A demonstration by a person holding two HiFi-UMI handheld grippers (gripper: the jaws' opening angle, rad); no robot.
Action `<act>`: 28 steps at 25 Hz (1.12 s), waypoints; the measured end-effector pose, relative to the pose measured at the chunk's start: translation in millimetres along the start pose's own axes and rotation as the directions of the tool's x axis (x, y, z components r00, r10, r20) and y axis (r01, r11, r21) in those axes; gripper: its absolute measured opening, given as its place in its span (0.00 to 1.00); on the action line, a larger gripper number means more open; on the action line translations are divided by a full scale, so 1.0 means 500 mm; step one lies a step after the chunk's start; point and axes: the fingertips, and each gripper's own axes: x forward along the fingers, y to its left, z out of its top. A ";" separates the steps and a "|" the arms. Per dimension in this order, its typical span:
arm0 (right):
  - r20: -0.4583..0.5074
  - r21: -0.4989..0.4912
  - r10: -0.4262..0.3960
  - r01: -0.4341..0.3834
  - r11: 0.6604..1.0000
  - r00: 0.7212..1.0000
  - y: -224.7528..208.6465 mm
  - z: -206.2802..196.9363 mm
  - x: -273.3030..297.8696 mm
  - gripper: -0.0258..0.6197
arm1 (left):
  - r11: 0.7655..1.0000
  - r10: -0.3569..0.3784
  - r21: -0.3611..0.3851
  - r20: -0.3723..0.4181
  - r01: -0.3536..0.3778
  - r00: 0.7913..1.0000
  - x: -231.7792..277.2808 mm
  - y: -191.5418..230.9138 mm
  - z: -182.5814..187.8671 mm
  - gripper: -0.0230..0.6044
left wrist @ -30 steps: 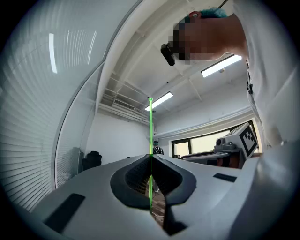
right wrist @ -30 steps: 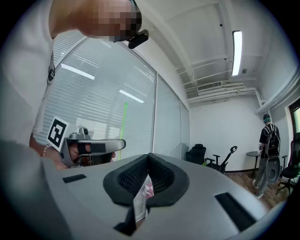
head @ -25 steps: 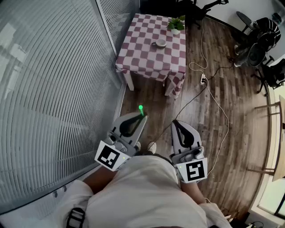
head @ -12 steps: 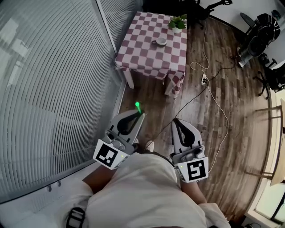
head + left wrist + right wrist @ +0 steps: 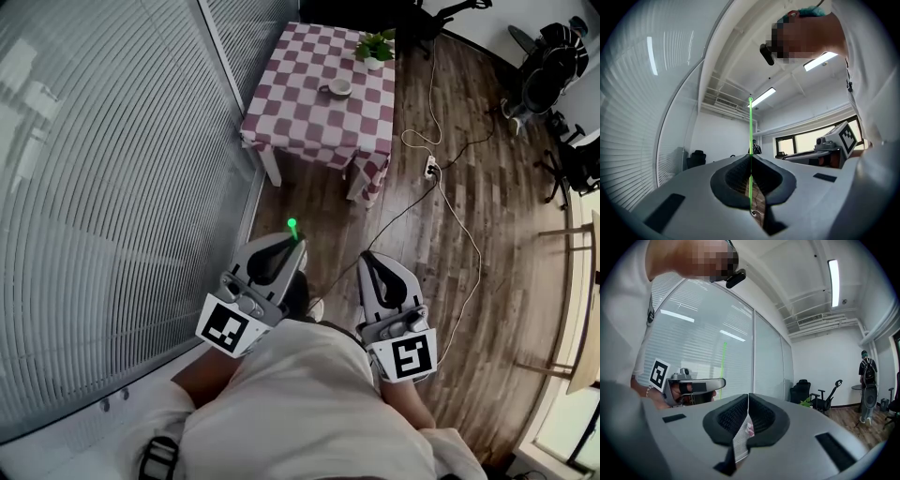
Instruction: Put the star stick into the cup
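Carrying the star stick [image 5: 292, 225] well means holding it upright: the left gripper [image 5: 298, 246] is clamped on its thin green shaft, and the right gripper [image 5: 367, 258] has its jaws together on nothing. The cup [image 5: 338, 89] stands on the checkered table [image 5: 300, 117], well apart from both grippers, so I judge the approach should be steady, without tilting the stick.

Left gripper [image 5: 299, 243], star stick [image 5: 292, 223] and right gripper [image 5: 367, 257] sit slightly further left in head view. Two shoe toes below become one shoe [image 5: 317, 307]; a dark shape covers the other.
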 end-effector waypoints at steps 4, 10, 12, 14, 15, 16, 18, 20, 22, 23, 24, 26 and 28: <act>-0.010 -0.007 -0.004 0.004 1.000 1.000 -0.024 -0.003 0.043 0.09 | 1.000 -0.007 -0.001 -0.002 0.007 1.000 0.031 0.038 -0.003 0.09; -0.023 -0.013 -0.013 0.013 1.000 1.000 -0.074 -0.009 0.134 0.09 | 1.000 -0.024 -0.014 0.003 0.024 1.000 0.098 0.117 -0.014 0.09; -0.022 -0.008 -0.010 0.009 1.000 1.000 -0.087 -0.009 0.164 0.09 | 0.999 -0.031 -0.017 0.008 0.031 0.999 0.119 0.143 -0.015 0.09; -0.019 -0.011 -0.006 0.006 1.000 1.000 -0.100 -0.007 0.197 0.09 | 0.999 -0.037 -0.018 0.011 0.038 0.999 0.141 0.172 -0.017 0.09; -0.019 -0.017 -0.007 0.007 1.000 1.000 -0.107 -0.006 0.214 0.09 | 0.999 -0.040 -0.021 0.010 0.040 0.999 0.152 0.188 -0.020 0.09; -0.020 -0.023 -0.010 0.010 1.000 1.000 -0.114 -0.005 0.233 0.09 | 0.999 -0.041 -0.025 0.009 0.041 0.999 0.162 0.205 -0.022 0.09; -0.013 -0.021 -0.024 0.023 1.000 1.000 -0.129 -0.001 0.271 0.09 | 0.999 -0.043 -0.031 0.009 0.043 0.999 0.181 0.240 -0.025 0.09; 0.004 0.002 -0.043 0.043 0.999 0.999 -0.144 0.010 0.311 0.09 | 0.998 -0.045 -0.035 0.009 0.046 0.999 0.199 0.274 -0.024 0.09; 0.006 -0.007 -0.043 0.043 0.999 0.999 -0.157 0.009 0.344 0.09 | 0.998 -0.050 -0.038 0.010 0.050 0.999 0.215 0.306 -0.023 0.09; -0.001 -0.019 -0.042 0.042 0.999 0.999 -0.163 0.004 0.360 0.09 | 0.998 -0.053 -0.038 0.011 0.053 0.999 0.223 0.322 -0.023 0.09; -0.007 -0.024 -0.045 0.045 0.999 0.999 -0.169 -0.001 0.378 0.09 | 0.998 -0.056 -0.038 0.012 0.057 0.998 0.230 0.338 -0.023 0.09; -0.006 -0.012 -0.068 0.068 0.998 0.998 -0.183 -0.001 0.416 0.09 | 0.997 -0.062 -0.038 0.009 0.062 0.998 0.246 0.371 -0.028 0.09; 0.002 0.015 -0.095 0.095 0.995 0.996 -0.194 0.006 0.453 0.09 | 0.997 -0.063 -0.044 0.007 0.064 0.998 0.261 0.403 -0.032 0.09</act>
